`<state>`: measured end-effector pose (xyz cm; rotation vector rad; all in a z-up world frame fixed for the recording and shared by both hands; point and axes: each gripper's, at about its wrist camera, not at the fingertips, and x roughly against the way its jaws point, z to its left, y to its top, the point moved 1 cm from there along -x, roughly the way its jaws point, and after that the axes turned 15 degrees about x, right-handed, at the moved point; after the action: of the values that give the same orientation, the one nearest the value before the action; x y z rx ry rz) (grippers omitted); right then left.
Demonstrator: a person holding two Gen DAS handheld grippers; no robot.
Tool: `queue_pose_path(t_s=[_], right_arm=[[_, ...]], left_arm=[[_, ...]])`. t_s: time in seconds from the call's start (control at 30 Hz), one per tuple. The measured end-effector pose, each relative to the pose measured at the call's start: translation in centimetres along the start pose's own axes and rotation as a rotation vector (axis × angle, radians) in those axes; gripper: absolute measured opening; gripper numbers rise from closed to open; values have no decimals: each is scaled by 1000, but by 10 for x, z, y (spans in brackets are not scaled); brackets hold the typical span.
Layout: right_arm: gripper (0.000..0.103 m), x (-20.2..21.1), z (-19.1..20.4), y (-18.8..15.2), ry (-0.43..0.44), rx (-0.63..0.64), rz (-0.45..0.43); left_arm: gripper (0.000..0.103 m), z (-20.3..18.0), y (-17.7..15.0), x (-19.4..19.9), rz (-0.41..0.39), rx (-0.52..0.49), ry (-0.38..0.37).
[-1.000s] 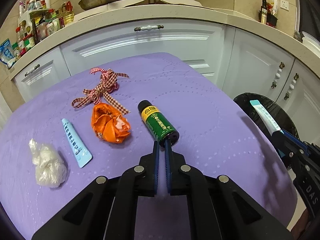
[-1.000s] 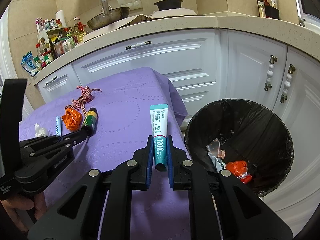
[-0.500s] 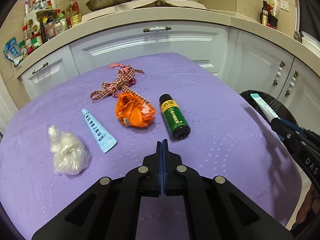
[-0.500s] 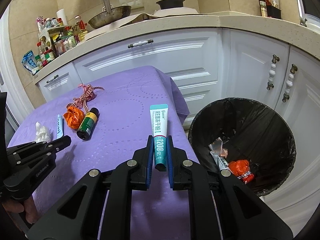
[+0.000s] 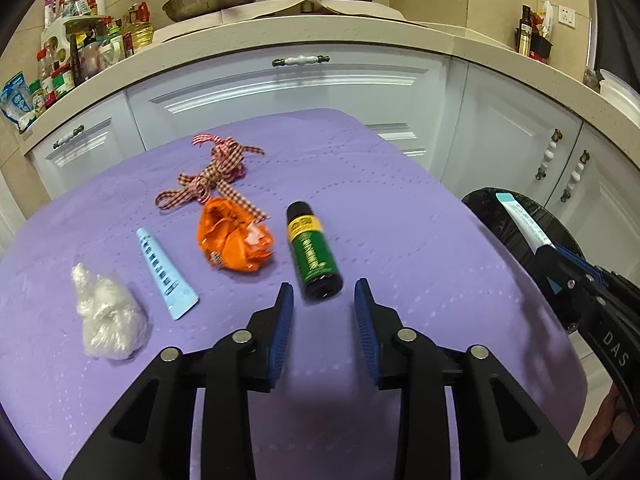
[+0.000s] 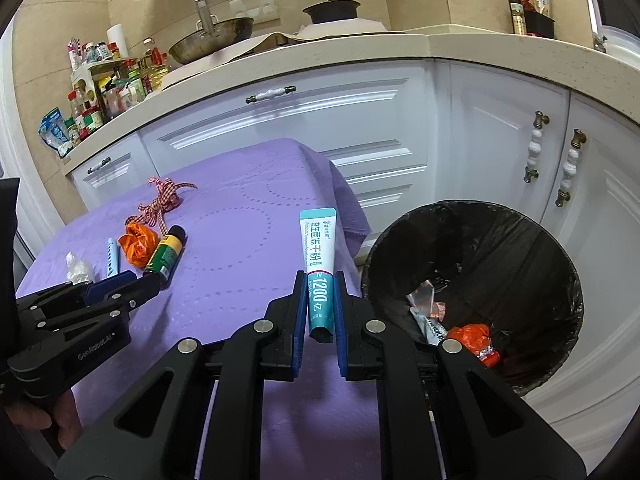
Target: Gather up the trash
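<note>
gripping flat glossy tube (image 6: 318,276)

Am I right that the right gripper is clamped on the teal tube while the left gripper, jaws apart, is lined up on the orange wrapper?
Not quite. The left gripper, whose jaws have just been opening with nothing between them, is lined up on the green bottle, not the orange wrapper beside it; the left wrist view shows this. The right gripper is indeed clamped on the teal tube.
</note>
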<state>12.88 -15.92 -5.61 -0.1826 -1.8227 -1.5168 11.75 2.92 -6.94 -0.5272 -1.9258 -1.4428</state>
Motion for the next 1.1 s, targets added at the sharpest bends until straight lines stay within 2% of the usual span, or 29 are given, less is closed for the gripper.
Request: queue_pose_path(t_s=[0.2,0.4,0.47,0.53,0.87,0.9,0.97,1.03,1.1], right_arm=[[13,-2,-12,-1,-5,-19,-1],[13,-5,-19,-3,-3,-26,0],[13,-5,-21,-3,-3,-28,0],[13,-7,-21,-3,-2,-30,2],[13,-13,-24,-5,4,-35,14],[13,-14,-25,-5,3,-36,16],[13,-14,-26,-6,2,-38,19],[13,-15,-26,-7,1,-40,20],[13,-15,-27,-7,0,-39,20]], left_arm=[[37,-10,4,-15,16,-8,25],[38,-5,9,-25,69,51,31],[50,-5,10,-24,57,48,44],[53,-7,10,-25,49,45,48],[53,-3,23,-41,62,86,85],[52,-3,23,-41,59,87,88],[39,-4,23,-41,56,78,91],[31,-6,22,-40,51,57,97],[29,-7,21,-39,50,46,96]])
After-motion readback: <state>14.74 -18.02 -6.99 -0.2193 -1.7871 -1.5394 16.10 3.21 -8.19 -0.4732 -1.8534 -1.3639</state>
